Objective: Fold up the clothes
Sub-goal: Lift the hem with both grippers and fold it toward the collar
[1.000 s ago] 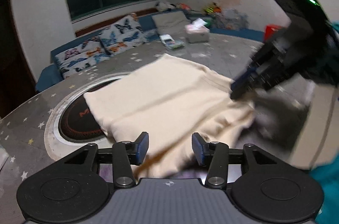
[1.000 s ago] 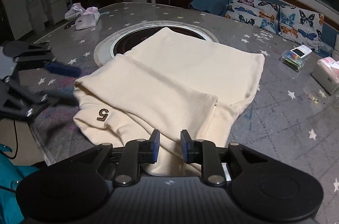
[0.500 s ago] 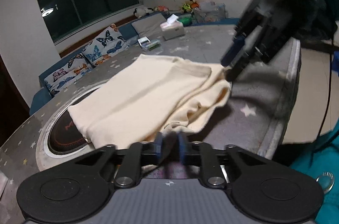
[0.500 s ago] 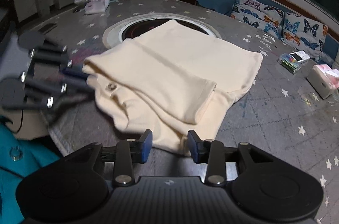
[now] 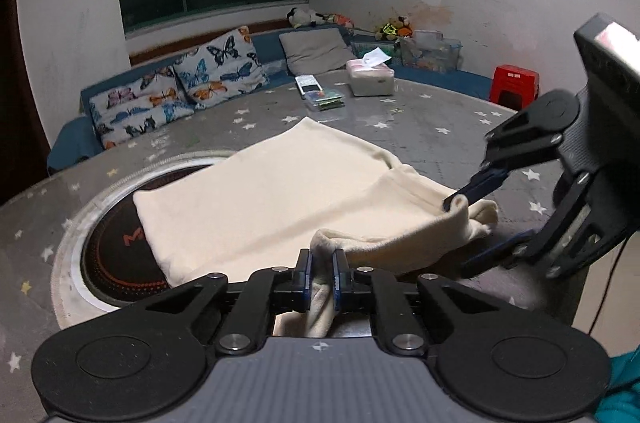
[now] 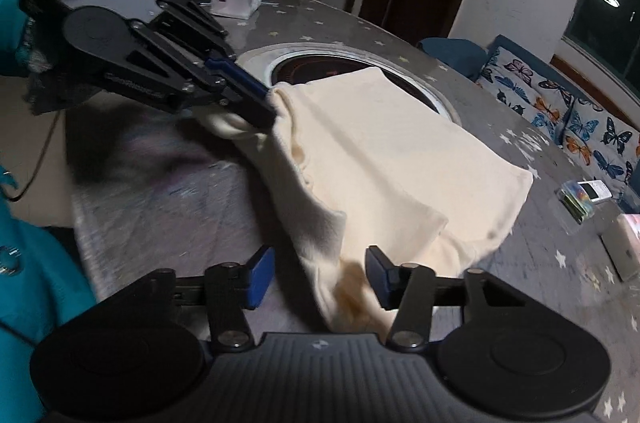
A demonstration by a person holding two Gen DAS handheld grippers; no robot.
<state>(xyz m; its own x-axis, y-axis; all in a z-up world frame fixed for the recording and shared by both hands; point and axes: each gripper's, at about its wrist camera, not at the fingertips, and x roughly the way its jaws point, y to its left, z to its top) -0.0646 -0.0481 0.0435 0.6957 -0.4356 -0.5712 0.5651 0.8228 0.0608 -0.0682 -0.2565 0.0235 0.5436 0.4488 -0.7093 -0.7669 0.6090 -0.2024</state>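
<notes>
A cream garment (image 5: 280, 191) lies folded on the grey star-print table (image 5: 420, 127), its far part over the round inset burner (image 5: 108, 247). My left gripper (image 5: 321, 273) is shut on the garment's near edge, and the cloth bunches up between its blue pads. In the right wrist view the left gripper (image 6: 264, 107) pinches a raised corner of the garment (image 6: 392, 151). My right gripper (image 6: 318, 279) has its jaws opening. A hanging fold with a brown stain lies between them, and the left pad stands clear of it. The right gripper (image 5: 464, 235) also shows by the garment's right corner.
A tissue box (image 5: 370, 77) and a clear box of small items (image 5: 322, 95) sit at the table's far side. Behind them runs a blue sofa with butterfly cushions (image 5: 180, 91), and a red stool (image 5: 514, 85) stands right. A teal sleeve (image 6: 24, 263) is near the table edge.
The left gripper has closed on the garment's near edge and drawn it up. The right gripper's jaws have spread apart around the hanging fold. Both views have shifted sideways.
</notes>
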